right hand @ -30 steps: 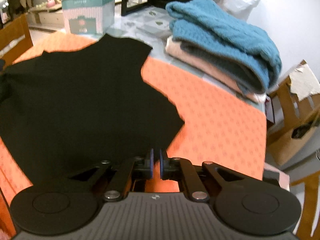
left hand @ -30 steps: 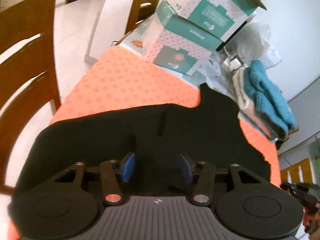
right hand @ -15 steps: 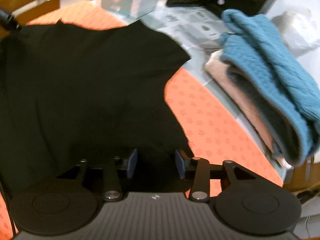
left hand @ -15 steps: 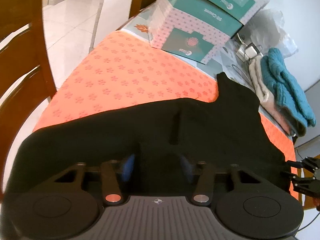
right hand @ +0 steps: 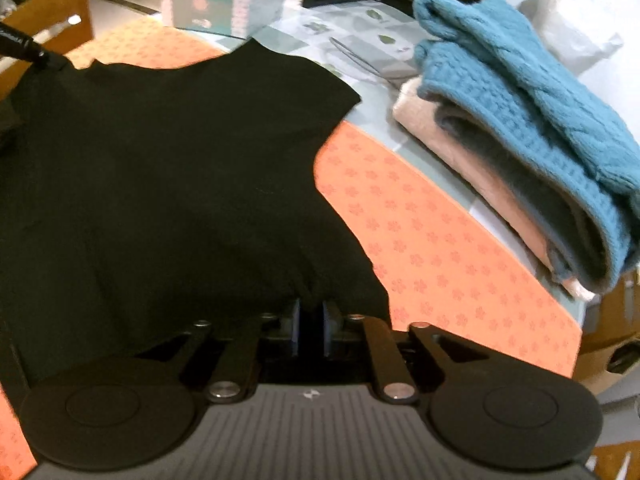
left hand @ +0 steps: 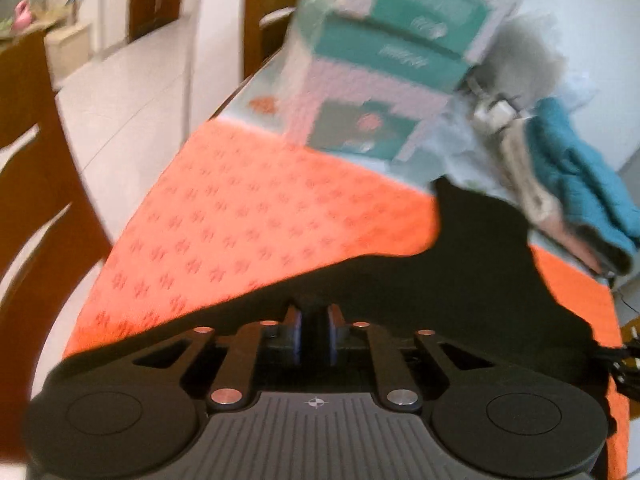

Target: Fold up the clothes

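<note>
Garment (right hand: 168,168), black and flat on orange mat (right hand: 440,248), pinched at its near edge by both tongs.

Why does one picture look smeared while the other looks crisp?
Left wrist view: motion blur smears the stacked boxes and the orange cloth. Right wrist view: sharp, the blue sweater shows its knit; the black garment is too dark for detail. Both bend at the edges.

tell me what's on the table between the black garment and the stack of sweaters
Bare orange mat, then a strip of patterned tablecloth, between the black garment and the sweaters; the right wrist view shows it.
</note>
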Demonstrator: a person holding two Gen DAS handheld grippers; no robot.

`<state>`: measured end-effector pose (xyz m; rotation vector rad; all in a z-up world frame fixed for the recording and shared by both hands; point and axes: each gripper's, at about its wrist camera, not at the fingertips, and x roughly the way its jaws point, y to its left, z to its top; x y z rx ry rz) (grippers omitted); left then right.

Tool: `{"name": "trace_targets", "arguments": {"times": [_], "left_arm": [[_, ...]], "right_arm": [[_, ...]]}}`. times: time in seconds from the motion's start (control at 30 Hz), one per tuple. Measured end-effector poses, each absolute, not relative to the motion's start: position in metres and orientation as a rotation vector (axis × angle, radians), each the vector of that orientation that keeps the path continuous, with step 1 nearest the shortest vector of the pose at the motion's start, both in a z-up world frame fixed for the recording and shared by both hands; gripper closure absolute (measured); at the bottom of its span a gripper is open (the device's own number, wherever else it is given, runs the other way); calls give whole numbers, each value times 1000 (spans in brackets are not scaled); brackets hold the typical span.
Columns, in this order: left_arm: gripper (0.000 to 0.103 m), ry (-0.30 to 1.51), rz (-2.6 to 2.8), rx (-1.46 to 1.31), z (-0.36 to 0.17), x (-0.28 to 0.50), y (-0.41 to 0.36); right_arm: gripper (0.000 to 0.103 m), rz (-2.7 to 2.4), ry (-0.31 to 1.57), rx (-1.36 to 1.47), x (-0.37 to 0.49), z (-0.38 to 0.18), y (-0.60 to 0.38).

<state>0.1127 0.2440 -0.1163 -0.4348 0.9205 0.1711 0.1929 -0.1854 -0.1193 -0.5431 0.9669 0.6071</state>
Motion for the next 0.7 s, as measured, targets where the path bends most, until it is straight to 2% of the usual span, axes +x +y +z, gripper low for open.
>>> {"name": "trace_targets", "arguments": {"times": [0.07, 0.1, 0.13, 0.37, 0.7], "left_arm": [[76, 888, 186, -491, -111, 103, 253], [68, 867, 193, -517, -107, 96, 257], [66, 849, 201, -538, -103, 89, 261], [66, 878, 252, -633, -104, 42, 267], [66, 851, 297, -837, -125, 1, 258]], "right_arm": [[75, 592, 952, -539, 188, -114, -185], [74, 589, 944, -527, 185, -109, -186], [72, 588, 939, -508, 181, -103, -188], [65, 620, 933, -462, 142, -82, -185], [61, 580, 989, -414, 90, -100, -181]]}}
